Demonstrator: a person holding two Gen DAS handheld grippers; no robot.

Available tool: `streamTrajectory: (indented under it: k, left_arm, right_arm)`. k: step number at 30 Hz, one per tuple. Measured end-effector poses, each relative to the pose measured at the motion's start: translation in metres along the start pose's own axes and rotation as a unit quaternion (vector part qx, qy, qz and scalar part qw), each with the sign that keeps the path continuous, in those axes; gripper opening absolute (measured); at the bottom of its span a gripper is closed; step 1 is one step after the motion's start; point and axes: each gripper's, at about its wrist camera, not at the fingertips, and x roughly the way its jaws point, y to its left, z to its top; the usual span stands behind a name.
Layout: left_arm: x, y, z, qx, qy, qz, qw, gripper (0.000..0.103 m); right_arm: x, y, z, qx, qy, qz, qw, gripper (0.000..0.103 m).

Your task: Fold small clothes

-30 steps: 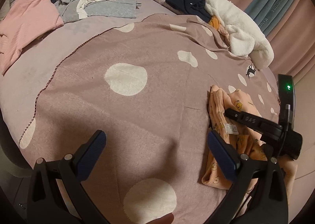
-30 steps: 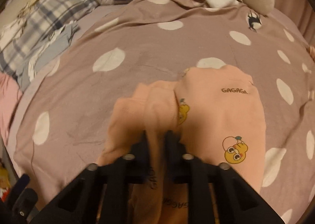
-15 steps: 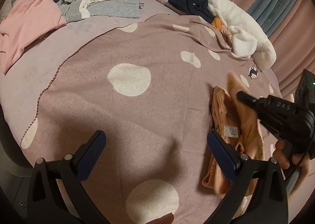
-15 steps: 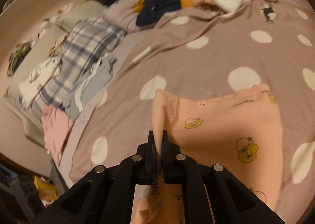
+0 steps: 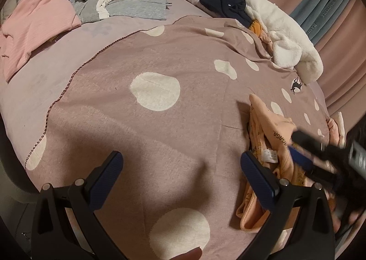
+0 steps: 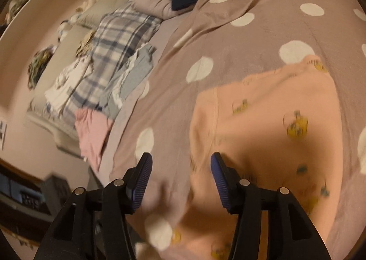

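Two grippers, jaws apart: right gripper (image 6: 180, 175) just opened, releasing peach printed garment (image 6: 270, 109) (prints blurred); left gripper (image 5: 180, 177) unchanged over polka-dot blanket (image 5: 155, 90), garment's lower edge cut off

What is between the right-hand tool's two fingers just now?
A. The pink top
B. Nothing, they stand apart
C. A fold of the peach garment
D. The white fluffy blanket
B: the right gripper stands open, its jaws just parted, above the peach garment.
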Motion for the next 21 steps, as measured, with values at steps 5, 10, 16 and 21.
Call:
streamTrajectory:
  k: [5,10,16,21]
  left_arm:
    - [-0.001,-0.005,-0.002,0.006,-0.001,0.004,1.0000,0.103]
    - [0.001,-0.010,-0.006,0.023,0.011,0.000,0.9997,0.103]
    - [0.020,-0.029,-0.015,0.044,0.069,-0.092,0.9924,0.103]
    - [0.041,-0.064,-0.029,0.069,0.127,-0.168,0.9750,0.103]
  right_arm:
    - [0.026,-0.010,-0.023,0.035,0.057,0.071,0.995,0.066]
    - [-0.006,-0.020,-0.026,0.045,0.039,0.101,0.993,0.067]
    - [-0.079,-0.052,-0.036,0.047,-0.080,0.001,0.996,0.089]
    - [-0.091,-0.121,-0.046,0.147,-0.082,0.051,0.984,0.092]
